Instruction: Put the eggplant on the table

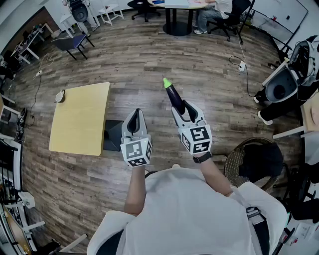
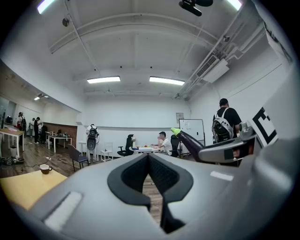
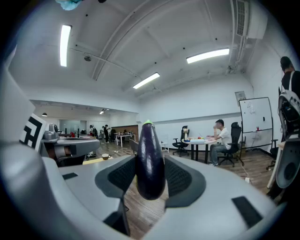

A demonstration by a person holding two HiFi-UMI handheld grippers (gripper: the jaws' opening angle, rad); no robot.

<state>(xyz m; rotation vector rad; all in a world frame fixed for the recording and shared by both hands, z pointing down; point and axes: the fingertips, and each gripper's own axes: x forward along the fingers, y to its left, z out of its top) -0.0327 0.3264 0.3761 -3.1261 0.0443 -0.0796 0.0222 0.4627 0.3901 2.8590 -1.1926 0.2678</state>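
Observation:
A dark purple eggplant [image 1: 174,95] with a green stem end sticks forward out of my right gripper [image 1: 185,110], which is shut on its thick end, held in the air over the wood floor. In the right gripper view the eggplant [image 3: 150,161] stands between both ribbed pads. My left gripper [image 1: 134,121] hovers beside it to the left, jaws shut with nothing in them. From the left gripper [image 2: 149,157] the eggplant [image 2: 190,139] shows to the right. The light wooden table [image 1: 79,117] lies ahead and to the left of both grippers.
A cup [image 1: 60,95] sits on the table's far left corner. A black base [image 1: 113,134] lies against the table's near right side. A wicker basket [image 1: 249,159] stands at the right. A round table [image 1: 179,10] with a seated person and chairs is far ahead.

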